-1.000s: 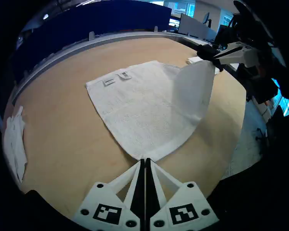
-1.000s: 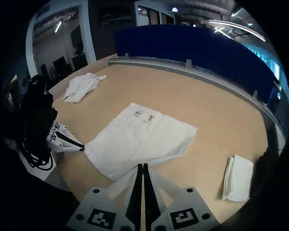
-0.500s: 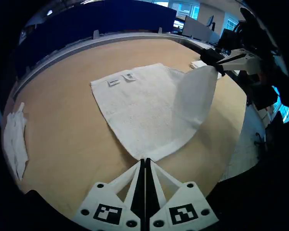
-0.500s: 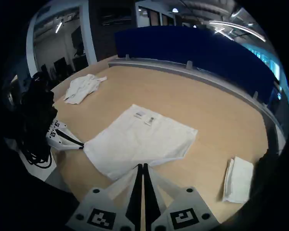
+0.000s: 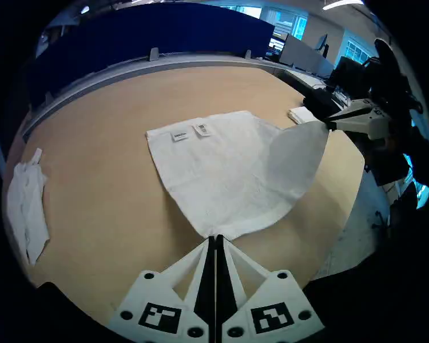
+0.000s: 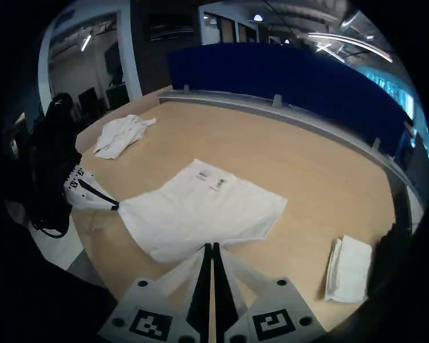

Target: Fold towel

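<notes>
At centre frame in the left gripper view, two small tags point(image 5: 180, 136) sat by the far edge of the white towel point(image 5: 226, 166); their print was too small to read. Each gripper's fingers carried black-and-white square markers. The left gripper point(image 5: 215, 243), bottom centre, was pinched tight on the towel's near corner. The right gripper point(image 5: 330, 124), at right of frame, was clamped on the neighbouring corner and held it raised off the table point(image 5: 100, 171), so that side curved upward. The rest lay flat, lightly rumpled, with a hemmed border. A crumpled white cloth point(image 5: 26, 211) lay at far left, and a folded one point(image 6: 346, 268) at lower right in the right gripper view, both well apart from the towel.
</notes>
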